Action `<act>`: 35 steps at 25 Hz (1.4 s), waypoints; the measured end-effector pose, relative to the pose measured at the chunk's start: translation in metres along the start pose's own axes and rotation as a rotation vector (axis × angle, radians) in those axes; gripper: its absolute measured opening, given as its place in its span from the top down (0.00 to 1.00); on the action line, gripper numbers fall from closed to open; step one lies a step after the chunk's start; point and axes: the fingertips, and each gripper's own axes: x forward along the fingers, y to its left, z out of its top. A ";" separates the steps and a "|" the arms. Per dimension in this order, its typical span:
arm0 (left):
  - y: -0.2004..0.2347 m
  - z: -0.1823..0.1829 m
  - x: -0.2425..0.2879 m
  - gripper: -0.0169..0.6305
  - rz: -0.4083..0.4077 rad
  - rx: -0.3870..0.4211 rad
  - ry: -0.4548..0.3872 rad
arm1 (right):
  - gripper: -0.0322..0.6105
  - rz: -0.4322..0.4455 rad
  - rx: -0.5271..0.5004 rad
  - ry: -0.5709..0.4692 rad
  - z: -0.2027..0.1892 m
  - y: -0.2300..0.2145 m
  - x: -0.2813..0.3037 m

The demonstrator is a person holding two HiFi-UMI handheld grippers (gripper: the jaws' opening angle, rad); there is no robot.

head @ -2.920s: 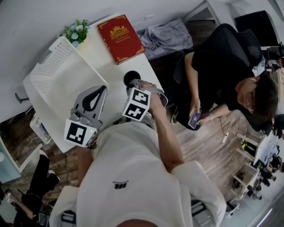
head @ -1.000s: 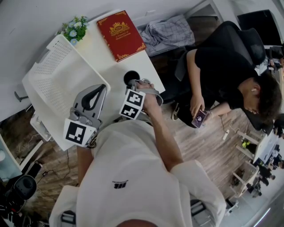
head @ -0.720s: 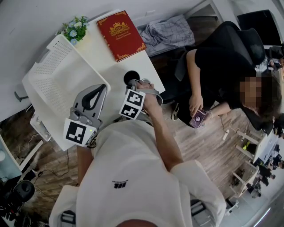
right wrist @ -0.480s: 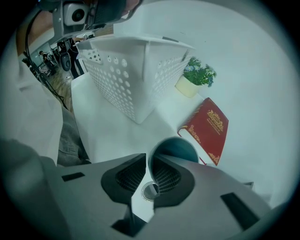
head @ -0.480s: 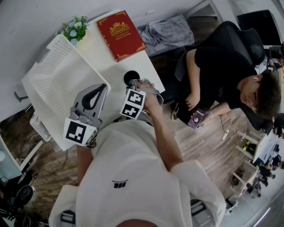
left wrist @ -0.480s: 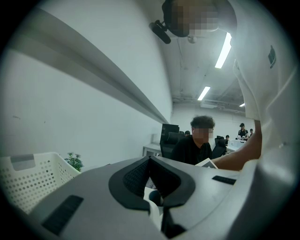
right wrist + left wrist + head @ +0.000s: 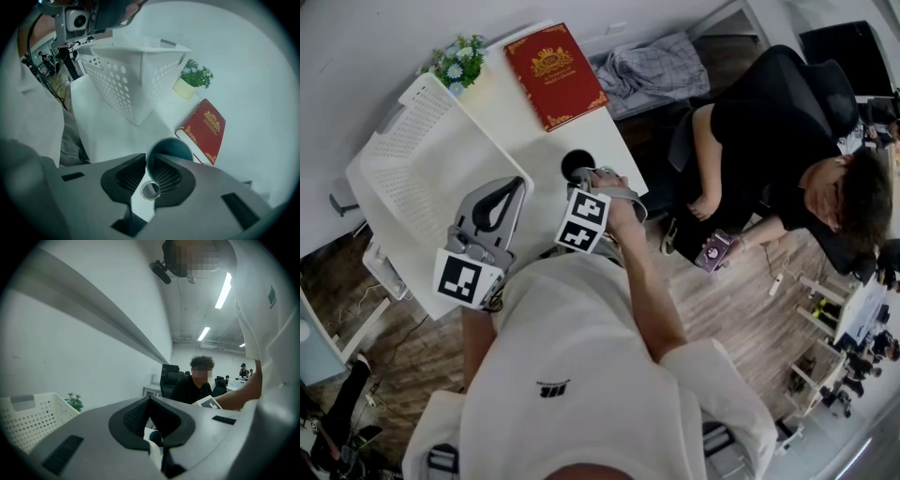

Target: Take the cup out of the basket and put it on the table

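Note:
A dark teal cup stands at the white table's right edge, outside the white perforated basket. My right gripper is over its near rim. In the right gripper view the jaws are pressed on the cup's near wall, one pad inside and one outside. I cannot tell whether the cup's base touches the table. My left gripper hovers beside the basket's near corner, and its jaws meet with nothing between them.
A red book lies on the table beyond the cup, and a small flower pot stands at the far corner by the basket. A seated person on a black chair is close to the table's right side.
The cup and my right gripper have hardly shifted on the table. The left gripper has stayed in place. The seated person has moved the hand holding a phone.

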 end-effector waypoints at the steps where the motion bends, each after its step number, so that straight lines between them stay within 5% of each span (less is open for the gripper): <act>1: 0.000 0.000 0.000 0.96 0.000 0.000 0.001 | 0.89 -0.001 0.002 -0.002 0.000 0.000 -0.001; 21: -0.006 0.003 0.000 0.96 -0.009 0.013 -0.003 | 0.89 -0.056 0.027 -0.096 0.004 0.001 -0.035; 30: -0.010 0.006 -0.001 0.96 -0.015 0.028 -0.010 | 0.93 0.017 0.293 -0.456 0.035 -0.005 -0.090; 35: -0.015 0.021 0.001 0.96 -0.043 0.036 -0.046 | 0.93 -0.011 0.477 -0.833 0.059 -0.046 -0.167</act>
